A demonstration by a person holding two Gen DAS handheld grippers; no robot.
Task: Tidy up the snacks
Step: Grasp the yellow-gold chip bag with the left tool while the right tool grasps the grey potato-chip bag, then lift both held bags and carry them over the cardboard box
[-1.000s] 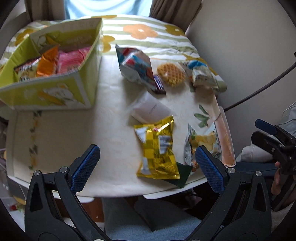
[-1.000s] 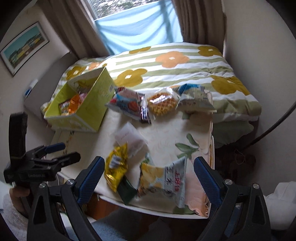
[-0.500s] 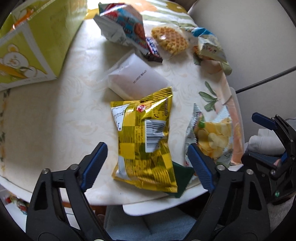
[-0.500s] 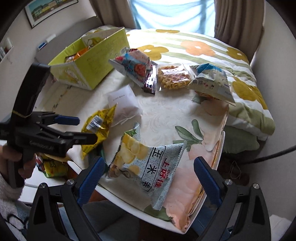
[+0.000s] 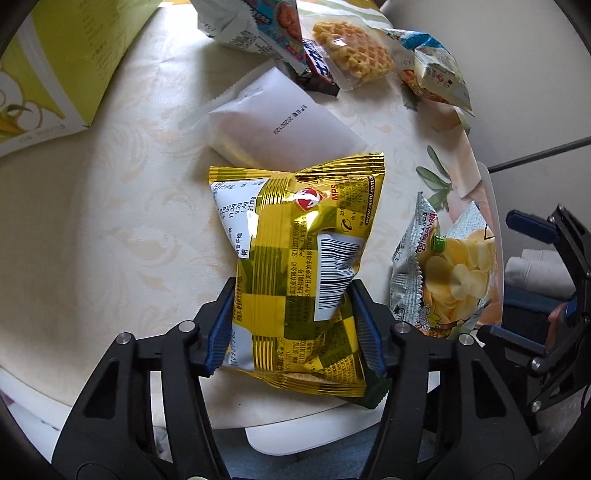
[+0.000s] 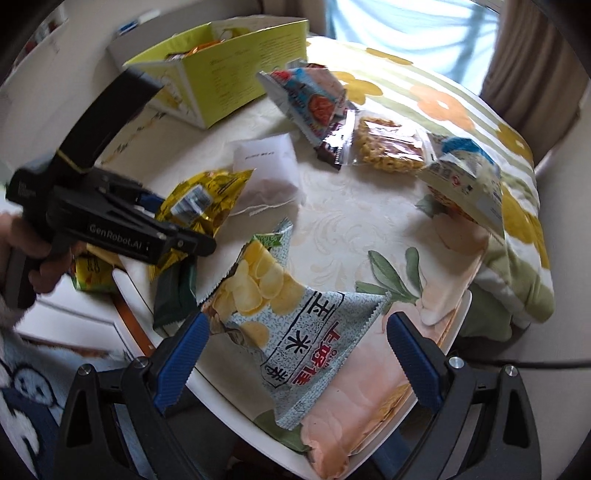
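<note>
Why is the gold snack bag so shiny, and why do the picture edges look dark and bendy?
Left wrist view: the crinkly gold bag glints white where daylight hits its foil; the fisheye lens bends the green box and leaves black corners. Right wrist view: the window glares pale; the left gripper is slightly blurred.

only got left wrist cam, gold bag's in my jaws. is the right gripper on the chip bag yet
observer: no, the right gripper is open, its pads either side of the grey chip bag, not pressing it.
operator: is the box open on top
observer: yes, the yellow-green box is open-topped, orange packets showing inside.
</note>
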